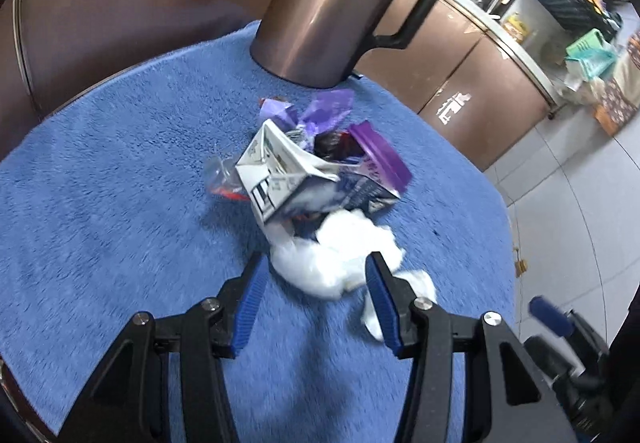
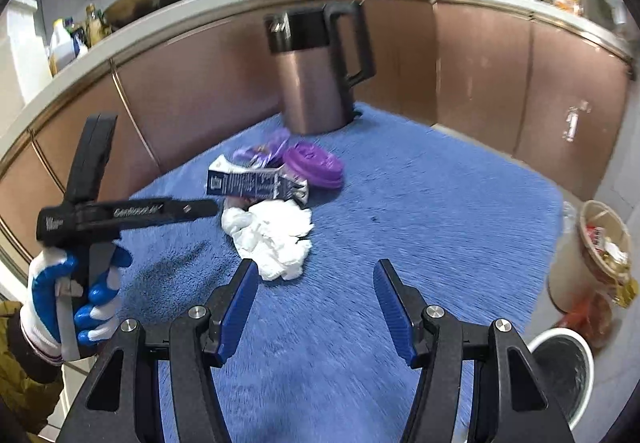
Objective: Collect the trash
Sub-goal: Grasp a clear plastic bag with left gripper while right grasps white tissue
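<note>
Our left gripper (image 1: 316,297) hangs agape over the tissue (image 1: 340,255), the carton (image 1: 308,179) just beyond; our right gripper (image 2: 314,307) is empty too. Closing crooked, we risk tearing off a shred, or nudging the carton.

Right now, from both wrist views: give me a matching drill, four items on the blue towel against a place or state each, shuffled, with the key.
Items
1. crumpled white tissue
2. flattened printed paper carton
3. round purple plastic lid
4. bronze metal jug with black handle

Places or states
A. upright at the towel's far edge
B. lying flat next to the carton
C. nearest the gripper fingertips
D. crushed, lying on its side amid wrappers

Pairs: 1-C, 2-D, 3-B, 4-A
</note>
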Demonstrator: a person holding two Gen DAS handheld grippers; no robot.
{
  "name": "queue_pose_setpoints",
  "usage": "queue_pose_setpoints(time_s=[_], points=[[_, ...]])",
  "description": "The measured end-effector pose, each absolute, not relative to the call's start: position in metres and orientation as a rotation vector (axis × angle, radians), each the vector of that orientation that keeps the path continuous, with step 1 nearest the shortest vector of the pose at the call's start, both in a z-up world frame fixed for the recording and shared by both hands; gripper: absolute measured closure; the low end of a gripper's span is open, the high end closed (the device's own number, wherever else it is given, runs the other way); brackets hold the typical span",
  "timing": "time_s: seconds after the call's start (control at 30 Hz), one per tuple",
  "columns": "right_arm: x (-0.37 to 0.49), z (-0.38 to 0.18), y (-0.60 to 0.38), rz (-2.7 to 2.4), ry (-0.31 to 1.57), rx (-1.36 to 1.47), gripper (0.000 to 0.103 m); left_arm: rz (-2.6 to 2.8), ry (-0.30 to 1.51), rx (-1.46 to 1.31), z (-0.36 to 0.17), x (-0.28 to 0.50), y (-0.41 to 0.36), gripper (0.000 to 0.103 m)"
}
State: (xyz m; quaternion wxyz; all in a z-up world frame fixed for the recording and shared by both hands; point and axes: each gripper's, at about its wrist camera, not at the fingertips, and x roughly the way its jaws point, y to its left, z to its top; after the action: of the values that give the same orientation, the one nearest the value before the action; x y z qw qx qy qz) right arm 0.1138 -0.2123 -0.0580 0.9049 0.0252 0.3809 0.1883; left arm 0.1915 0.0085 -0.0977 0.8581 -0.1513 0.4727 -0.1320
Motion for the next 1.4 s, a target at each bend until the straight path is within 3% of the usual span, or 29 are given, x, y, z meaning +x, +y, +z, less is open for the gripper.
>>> queue_pose_setpoints(time_s=[0.5, 0.67, 0.83, 0.9, 1.4], points=[[0.174, -0.113, -0.166, 0.489, 0.937, 0.042, 0.046, -0.286, 1.043, -0.357, -0.128, 0.205, 0.002, 0.055], [0.170, -0.118, -0.167, 0.505, 0.947, 0.072, 0.061, -0.286, 1.036, -0.365, -0.129, 0.197, 0.006, 0.065], [0.160, -0.116, -0.169, 0.505, 0.941, 0.062, 0.084, -0.279, 1.024, -0.367, -0.128, 0.183, 0.010, 0.070], [0.157, -0.114, -0.170, 0.512, 0.934, 0.066, 0.087, -0.276, 1.022, -0.375, -0.128, 0.177, 0.014, 0.071], [0.091, -0.073, -0.207, 0.506, 0.827, 0.123, 0.088, -0.240, 0.963, -0.408, -0.097, 0.113, 0.049, 0.071]])
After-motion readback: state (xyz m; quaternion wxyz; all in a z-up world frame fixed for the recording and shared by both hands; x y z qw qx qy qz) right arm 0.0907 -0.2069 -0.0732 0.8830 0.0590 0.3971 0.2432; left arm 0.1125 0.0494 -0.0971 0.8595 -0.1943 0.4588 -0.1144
